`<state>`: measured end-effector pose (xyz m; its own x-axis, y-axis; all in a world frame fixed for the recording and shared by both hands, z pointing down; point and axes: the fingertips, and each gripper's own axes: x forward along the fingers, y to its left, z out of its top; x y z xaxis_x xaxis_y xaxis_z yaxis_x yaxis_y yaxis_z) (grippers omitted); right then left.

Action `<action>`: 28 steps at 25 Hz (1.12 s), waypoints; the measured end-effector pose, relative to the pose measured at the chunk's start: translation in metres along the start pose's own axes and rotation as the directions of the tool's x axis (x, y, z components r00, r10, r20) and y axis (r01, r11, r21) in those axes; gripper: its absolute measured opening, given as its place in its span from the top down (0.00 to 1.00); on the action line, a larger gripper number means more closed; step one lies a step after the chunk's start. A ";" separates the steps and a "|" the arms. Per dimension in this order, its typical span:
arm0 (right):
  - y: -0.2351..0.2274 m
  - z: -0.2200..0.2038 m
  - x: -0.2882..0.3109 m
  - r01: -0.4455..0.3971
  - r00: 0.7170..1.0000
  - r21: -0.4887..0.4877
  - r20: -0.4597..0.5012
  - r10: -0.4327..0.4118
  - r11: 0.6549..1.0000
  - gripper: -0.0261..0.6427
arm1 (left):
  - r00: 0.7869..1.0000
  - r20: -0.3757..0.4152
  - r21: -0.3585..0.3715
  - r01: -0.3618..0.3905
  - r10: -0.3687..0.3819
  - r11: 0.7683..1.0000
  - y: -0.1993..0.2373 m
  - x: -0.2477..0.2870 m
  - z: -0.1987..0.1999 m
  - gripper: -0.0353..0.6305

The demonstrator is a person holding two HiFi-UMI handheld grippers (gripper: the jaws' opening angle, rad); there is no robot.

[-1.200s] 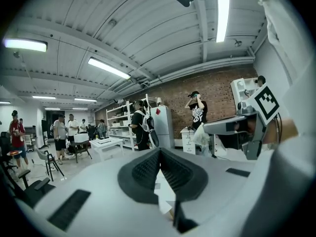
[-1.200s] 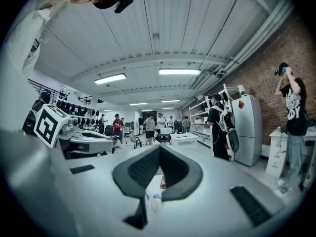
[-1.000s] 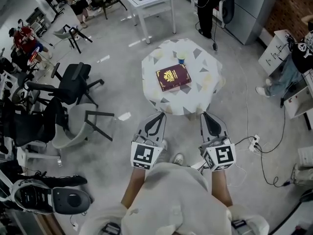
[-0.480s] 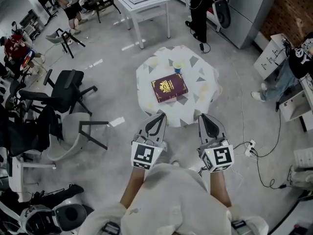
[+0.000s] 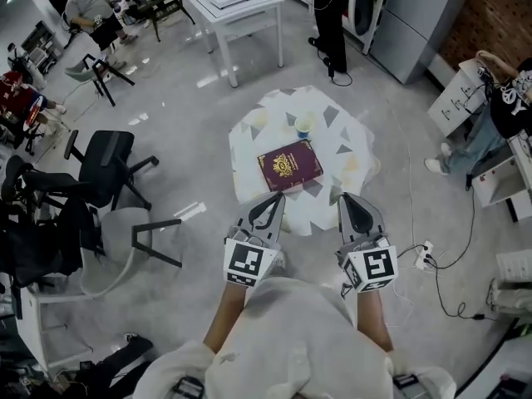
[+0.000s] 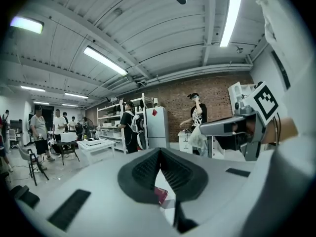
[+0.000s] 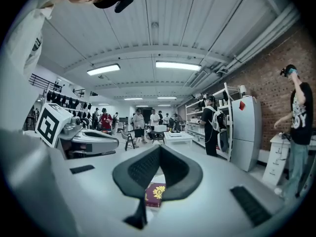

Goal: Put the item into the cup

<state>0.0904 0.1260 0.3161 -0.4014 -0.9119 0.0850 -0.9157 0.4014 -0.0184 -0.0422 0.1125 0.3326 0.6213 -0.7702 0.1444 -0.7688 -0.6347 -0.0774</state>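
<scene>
Compared with the earlier frame, the desk (image 5: 351, 142) is seen nearer to both tongs. The left tongs (image 5: 275, 199) and right tongs (image 5: 344, 199) are held clenched and empty, side by side, by the desk's near edge. A maroon book (image 5: 289, 165) is laid just ahead of the left tongs. The cup (image 5: 303, 126) is placed beyond the book, well apart from both tongs.

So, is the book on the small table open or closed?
Closed. The maroon book lies flat on the table with its gold-emblem cover facing up, and the head view shows no pages.
</scene>
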 end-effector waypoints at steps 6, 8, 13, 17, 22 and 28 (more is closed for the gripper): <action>0.001 0.006 0.047 0.020 1.000 -0.015 -0.008 -0.020 1.000 0.95 | 1.000 0.000 -0.005 0.027 -0.027 1.000 0.043 0.025 -0.003 0.93; 0.002 0.006 0.062 0.025 1.000 -0.019 -0.014 -0.026 0.999 0.95 | 0.999 -0.001 -0.006 0.037 -0.037 0.999 0.056 0.032 -0.006 0.93; 0.006 -0.001 0.087 0.047 0.998 -0.022 -0.035 -0.048 0.999 0.95 | 0.998 0.000 -0.022 0.065 -0.065 0.998 0.081 0.044 -0.015 0.93; 0.007 -0.005 0.098 0.068 0.996 -0.033 -0.059 -0.070 0.997 0.95 | 0.996 -0.004 -0.041 0.084 -0.084 0.996 0.093 0.052 -0.023 0.93; 0.003 -0.008 0.107 0.082 0.993 -0.040 -0.083 -0.085 0.996 0.95 | 0.994 -0.011 -0.055 0.104 -0.105 0.993 0.098 0.064 -0.027 0.93; -0.011 -0.015 0.119 0.077 0.993 -0.022 -0.091 -0.079 0.997 0.95 | 0.995 -0.016 -0.056 0.102 -0.103 0.993 0.102 0.082 -0.027 0.93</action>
<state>0.0526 0.0143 0.3411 -0.3247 -0.9293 0.1762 -0.9434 0.3315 0.0097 -0.0737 -0.0135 0.3633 0.6948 -0.6995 0.1672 -0.7086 -0.7056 -0.0073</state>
